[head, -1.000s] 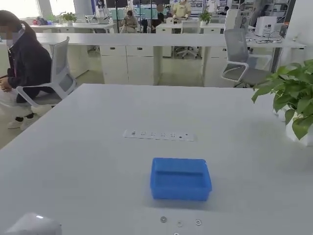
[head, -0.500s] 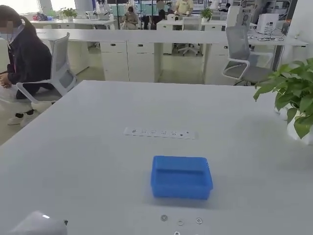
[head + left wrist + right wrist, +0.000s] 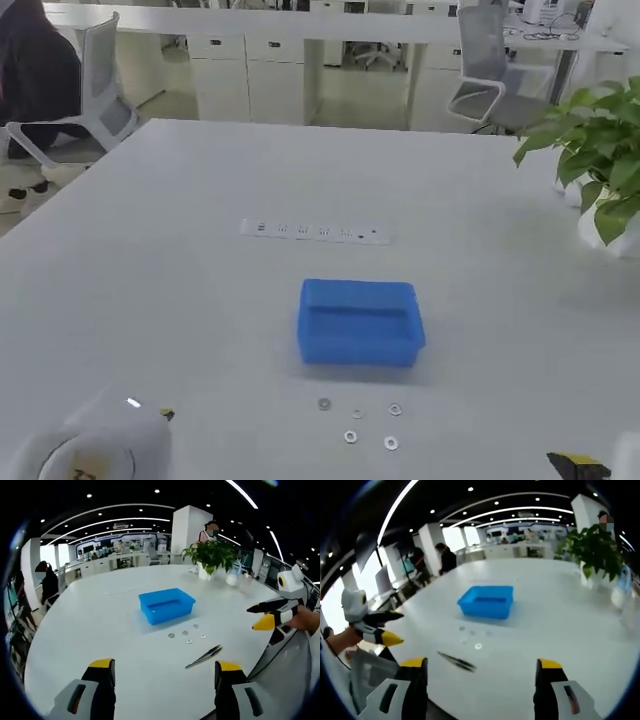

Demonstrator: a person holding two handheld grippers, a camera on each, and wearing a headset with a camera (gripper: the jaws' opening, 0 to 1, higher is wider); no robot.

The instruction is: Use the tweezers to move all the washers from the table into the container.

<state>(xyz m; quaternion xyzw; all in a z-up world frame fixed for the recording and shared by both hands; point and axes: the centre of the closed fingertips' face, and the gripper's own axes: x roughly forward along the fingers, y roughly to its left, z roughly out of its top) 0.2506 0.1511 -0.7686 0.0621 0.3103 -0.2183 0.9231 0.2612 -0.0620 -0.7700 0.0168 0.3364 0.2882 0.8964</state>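
Hovering over white desk [image 3: 100,620], left gripper [image 3: 164,664] & right gripper [image 3: 481,662]: fingers spread, empty; slim metal tweezers [image 3: 204,657] beside small silver washers [image 3: 189,641], nr blue plastic container [image 3: 166,605].

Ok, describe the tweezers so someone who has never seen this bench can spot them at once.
Start at the white table and find the blue container near its middle, with five small washers scattered just in front of it. Nearer the person than the washers lie the tweezers: the one long, thin, dark metal piece beside little round rings.
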